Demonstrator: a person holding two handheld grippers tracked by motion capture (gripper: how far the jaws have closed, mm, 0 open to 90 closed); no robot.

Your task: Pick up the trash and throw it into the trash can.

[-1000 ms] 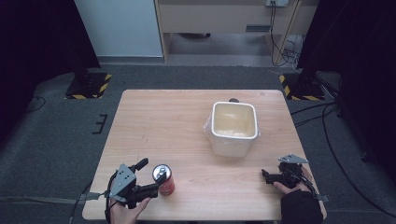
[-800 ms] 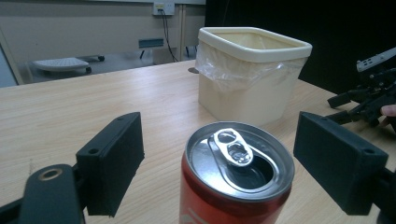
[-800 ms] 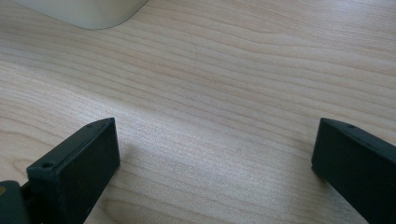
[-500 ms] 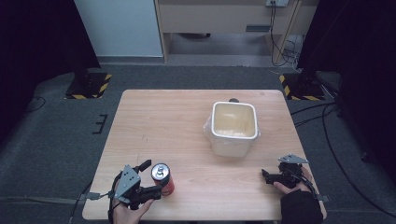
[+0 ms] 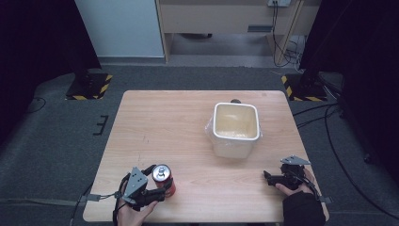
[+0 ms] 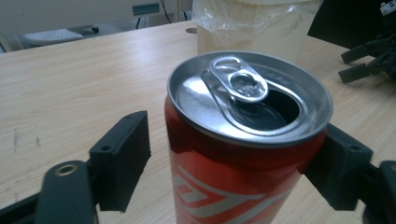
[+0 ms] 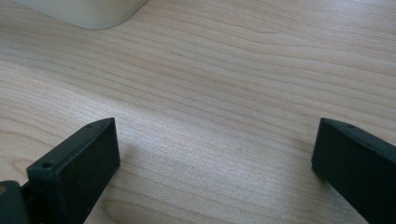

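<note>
A red soda can (image 5: pixel 163 179) with its tab opened stands upright near the table's front left. My left gripper (image 5: pixel 157 184) is open, one jaw on each side of the can. In the left gripper view the can (image 6: pixel 243 154) stands between the jaws of the left gripper (image 6: pixel 240 144). A small gap shows at the left jaw, and the right jaw lies close against the can's side. My right gripper (image 5: pixel 269 178) rests low at the front right, open and holding nothing. Its jaws stand wide apart over bare wood in the right gripper view (image 7: pixel 215 154).
A white square bin (image 5: pixel 235 128) lined with clear plastic stands right of the table's centre, also seen behind the can (image 6: pixel 252 23) and at the top edge (image 7: pixel 88 11). The wooden table (image 5: pixel 160 122) is surrounded by dark floor. Cables trail from both grippers.
My left gripper has edged forward so that its jaws now flank the can, which shifted slightly left. The right gripper has stayed still.
</note>
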